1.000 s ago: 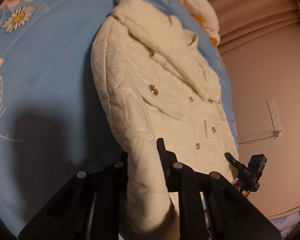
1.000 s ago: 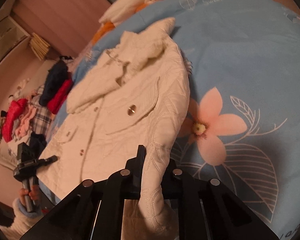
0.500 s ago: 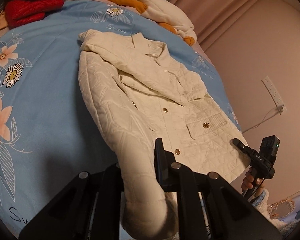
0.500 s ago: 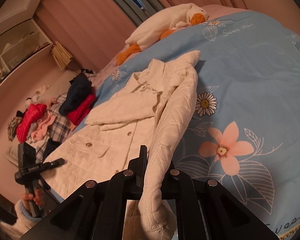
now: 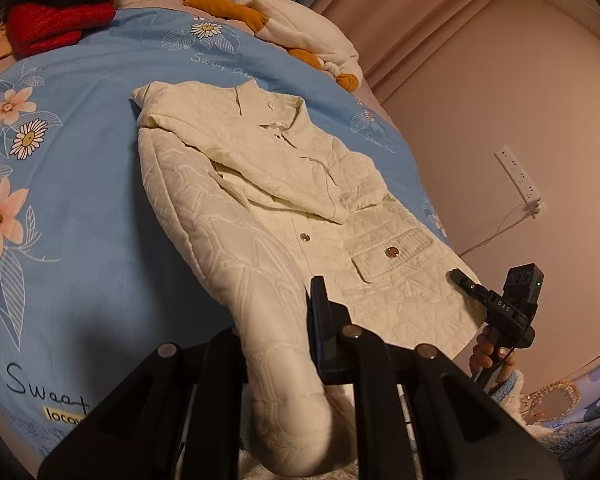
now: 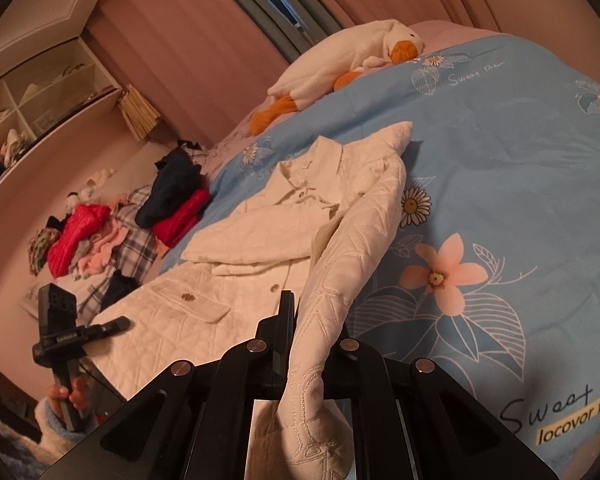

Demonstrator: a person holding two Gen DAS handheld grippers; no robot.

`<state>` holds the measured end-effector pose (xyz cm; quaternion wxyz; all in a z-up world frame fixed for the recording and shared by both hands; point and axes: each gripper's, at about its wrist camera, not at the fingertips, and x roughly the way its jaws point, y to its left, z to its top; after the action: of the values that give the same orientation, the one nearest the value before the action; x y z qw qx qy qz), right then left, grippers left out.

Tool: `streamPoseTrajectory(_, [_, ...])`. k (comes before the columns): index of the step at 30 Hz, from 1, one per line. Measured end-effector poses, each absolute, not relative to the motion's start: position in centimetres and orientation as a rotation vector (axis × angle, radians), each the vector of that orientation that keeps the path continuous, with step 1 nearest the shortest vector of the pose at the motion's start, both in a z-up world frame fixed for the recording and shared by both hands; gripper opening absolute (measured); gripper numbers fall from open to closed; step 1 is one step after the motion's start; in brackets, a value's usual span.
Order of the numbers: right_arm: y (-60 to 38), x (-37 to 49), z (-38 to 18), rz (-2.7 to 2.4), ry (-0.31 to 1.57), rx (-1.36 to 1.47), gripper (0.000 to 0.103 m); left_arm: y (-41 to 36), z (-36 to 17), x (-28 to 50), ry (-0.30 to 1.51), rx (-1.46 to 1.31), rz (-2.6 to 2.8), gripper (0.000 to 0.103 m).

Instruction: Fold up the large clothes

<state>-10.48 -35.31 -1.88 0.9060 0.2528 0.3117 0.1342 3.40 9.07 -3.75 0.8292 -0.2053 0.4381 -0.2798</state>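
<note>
Jacket (image 5: 292,184), cream quilted, buttons up on blue floral duvet (image 5: 80,200) | my left gripper (image 5: 276,308) and right gripper (image 6: 314,316) each clamp a sleeve (image 5: 260,304) | both drawn farther back than a second ago | only right view shows plush duck (image 6: 340,68), shelves (image 6: 40,92)

Bedroom clutter beyond the tongs

A white plush duck (image 6: 342,66) lies far ahead on the blue floral duvet (image 6: 500,184); red and navy clothes (image 6: 176,204) are heaped left, a wall socket strip (image 5: 518,174) right.

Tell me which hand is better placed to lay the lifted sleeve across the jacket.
Left, narrowly: the left gripper clamps the sleeve cuff beside the jacket front; the right gripper grips a sleeve likewise.
</note>
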Motion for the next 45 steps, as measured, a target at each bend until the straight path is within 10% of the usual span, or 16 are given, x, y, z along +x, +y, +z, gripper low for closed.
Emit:
streamPoseTrajectory(28, [-37.1,-11.6,0.7,0.367,0.564,0.546,0.009,12.2,-1.1,6.1,0.889,-0.602,-0.613,0.013])
streamPoseTrajectory(45, [-39.4,-0.9,1.8,0.358,0.564,0.670,0.009,13.0,-0.2,20.4,0.947,-0.685,-0.543,0.015])
